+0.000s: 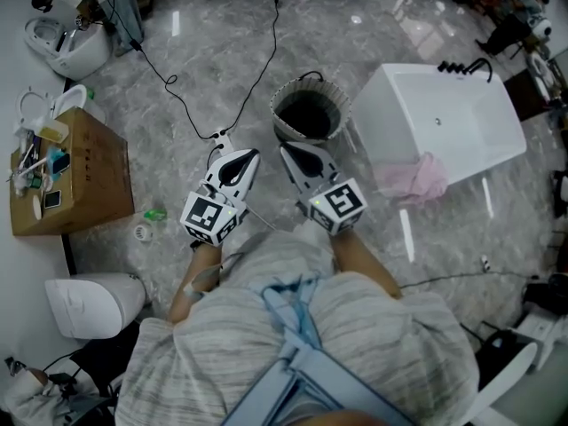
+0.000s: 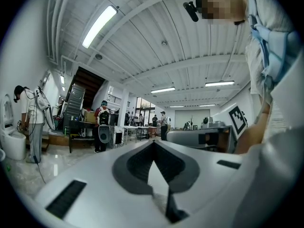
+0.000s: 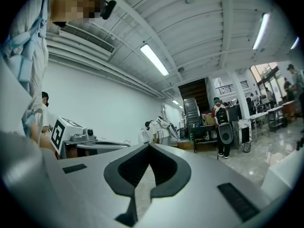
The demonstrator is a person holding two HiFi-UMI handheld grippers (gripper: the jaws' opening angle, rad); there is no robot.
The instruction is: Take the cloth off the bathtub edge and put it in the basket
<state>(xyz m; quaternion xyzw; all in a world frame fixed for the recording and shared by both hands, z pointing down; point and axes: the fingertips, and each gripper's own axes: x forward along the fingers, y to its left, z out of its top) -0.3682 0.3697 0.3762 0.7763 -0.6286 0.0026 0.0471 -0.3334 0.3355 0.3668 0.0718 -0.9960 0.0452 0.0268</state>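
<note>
A pink cloth hangs over the near edge of the white bathtub, to the right of me. A round woven basket with a dark inside stands on the floor just left of the tub. Both grippers are held level in front of the person's body, short of the basket. My left gripper is shut with nothing in it, its tips meeting. My right gripper is likewise shut and empty. Neither touches the cloth or the basket, and the gripper views show neither of them.
A cardboard box with small items on it stands at the left. White toilets stand near it. A black cable runs over the marble floor towards the grippers. A green bottle lies nearby. People stand far off.
</note>
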